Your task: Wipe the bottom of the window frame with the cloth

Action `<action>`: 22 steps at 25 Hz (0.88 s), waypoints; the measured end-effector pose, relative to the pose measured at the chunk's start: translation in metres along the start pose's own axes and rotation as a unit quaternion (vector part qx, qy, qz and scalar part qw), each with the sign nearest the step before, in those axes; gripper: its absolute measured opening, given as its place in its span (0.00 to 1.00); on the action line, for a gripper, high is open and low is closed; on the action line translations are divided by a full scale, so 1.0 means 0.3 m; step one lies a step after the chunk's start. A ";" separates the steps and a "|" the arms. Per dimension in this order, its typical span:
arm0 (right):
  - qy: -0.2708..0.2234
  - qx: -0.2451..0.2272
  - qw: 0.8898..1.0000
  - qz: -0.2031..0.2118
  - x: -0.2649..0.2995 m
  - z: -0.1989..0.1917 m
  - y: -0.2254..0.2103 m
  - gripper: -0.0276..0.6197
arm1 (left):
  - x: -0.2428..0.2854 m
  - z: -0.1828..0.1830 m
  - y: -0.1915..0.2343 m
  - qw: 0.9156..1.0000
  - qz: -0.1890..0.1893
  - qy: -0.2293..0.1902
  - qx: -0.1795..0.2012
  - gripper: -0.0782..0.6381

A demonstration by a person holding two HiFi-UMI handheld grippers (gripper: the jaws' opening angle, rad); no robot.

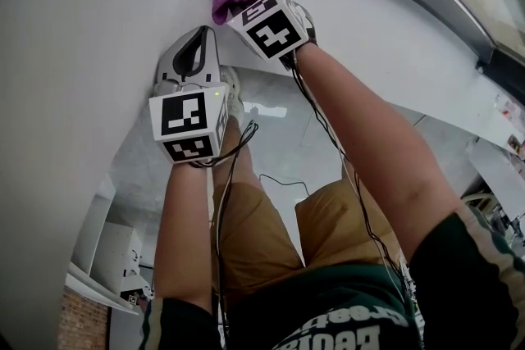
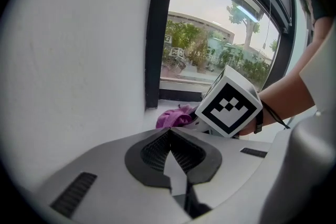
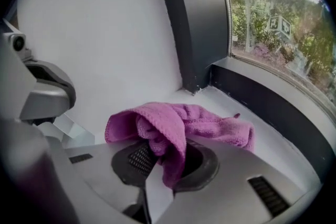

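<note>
A white wall [image 1: 74, 53] fills the 9 o'clock side of the head view, and it is met at 12 o'clock by the dark window frame [image 3: 195, 23], whose upright and bottom rail join in a corner. Trees and buildings are seen through the glass [image 2: 210, 34]. Below the bottom rail a white sill [image 3: 231, 105] runs from the corner toward 4 o'clock in the right gripper view. Two bare arms are stretched forward, the right arm [image 1: 361, 135] reaching farther than the left arm [image 1: 184, 225]. The right gripper [image 3: 167, 157] is held over the sill near the corner, and its jaws are closed on a fold of the purple cloth [image 3: 181, 120]. The rest of the cloth is bunched over the jaw tips and spreads toward 2 o'clock, where its far edge lies on or just above the sill; which cannot be told. The left gripper [image 2: 170, 150] is held at 7 o'clock of the right one, close beside the wall, with its jaws pressed together and nothing between them.
</note>
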State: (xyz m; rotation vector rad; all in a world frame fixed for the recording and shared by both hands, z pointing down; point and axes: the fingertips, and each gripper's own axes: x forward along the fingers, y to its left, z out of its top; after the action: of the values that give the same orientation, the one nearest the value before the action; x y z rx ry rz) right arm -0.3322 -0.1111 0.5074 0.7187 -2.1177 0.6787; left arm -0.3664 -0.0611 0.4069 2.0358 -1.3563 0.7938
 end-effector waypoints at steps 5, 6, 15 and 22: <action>0.002 0.001 1.000 0.015 -0.007 -0.047 0.050 0.16 | -0.019 -0.033 0.009 1.000 0.004 0.005 0.005 0.12; 0.004 0.000 1.000 0.019 -0.009 -0.056 0.059 0.16 | -0.020 -0.038 0.008 1.000 0.004 0.005 0.003 0.12; 0.017 0.005 0.999 0.041 -0.033 -0.144 0.159 0.16 | -0.024 -0.056 -0.021 1.000 -0.001 0.004 -0.001 0.12; 0.018 0.004 0.998 0.052 -0.039 -0.135 0.189 0.16 | -0.053 -0.061 -0.017 1.000 0.003 0.004 0.006 0.12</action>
State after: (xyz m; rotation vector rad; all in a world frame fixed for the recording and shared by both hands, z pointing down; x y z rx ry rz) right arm -0.3444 -0.0416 0.5077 0.5988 -2.1319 0.7517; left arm -0.3697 -0.0365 0.4069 2.0359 -1.3562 0.8139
